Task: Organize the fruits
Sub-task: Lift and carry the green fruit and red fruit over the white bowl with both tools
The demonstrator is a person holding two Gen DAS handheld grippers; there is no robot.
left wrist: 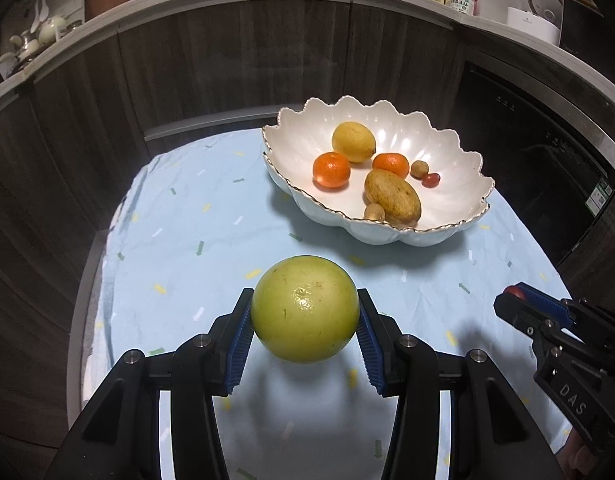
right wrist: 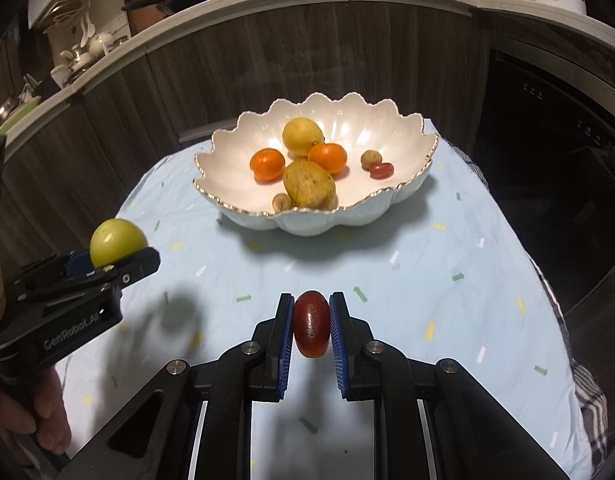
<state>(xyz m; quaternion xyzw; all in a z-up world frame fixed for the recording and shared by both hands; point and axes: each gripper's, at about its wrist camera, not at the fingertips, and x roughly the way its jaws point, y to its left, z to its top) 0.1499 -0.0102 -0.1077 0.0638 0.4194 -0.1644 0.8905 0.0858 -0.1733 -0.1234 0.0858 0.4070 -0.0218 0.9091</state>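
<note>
Here the left gripper [left wrist: 305,334] clasps a green fruit [left wrist: 305,308] across its widest part, short of the bowl [left wrist: 459,184]. It looks firm, smooth, fairly heavy. The right gripper [right wrist: 311,330] pinches a small red fruit [right wrist: 311,328], likely soft, nearer than the bowl.

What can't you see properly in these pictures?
- Left wrist view: the red fruit in the right gripper is mostly hidden by its fingers.
- Right wrist view: the bottom of the green fruit is covered by the left gripper.
- Both views: the small brown fruit sits half behind the bowl rim.
- Bottle labels on the counter are too small to read.
</note>
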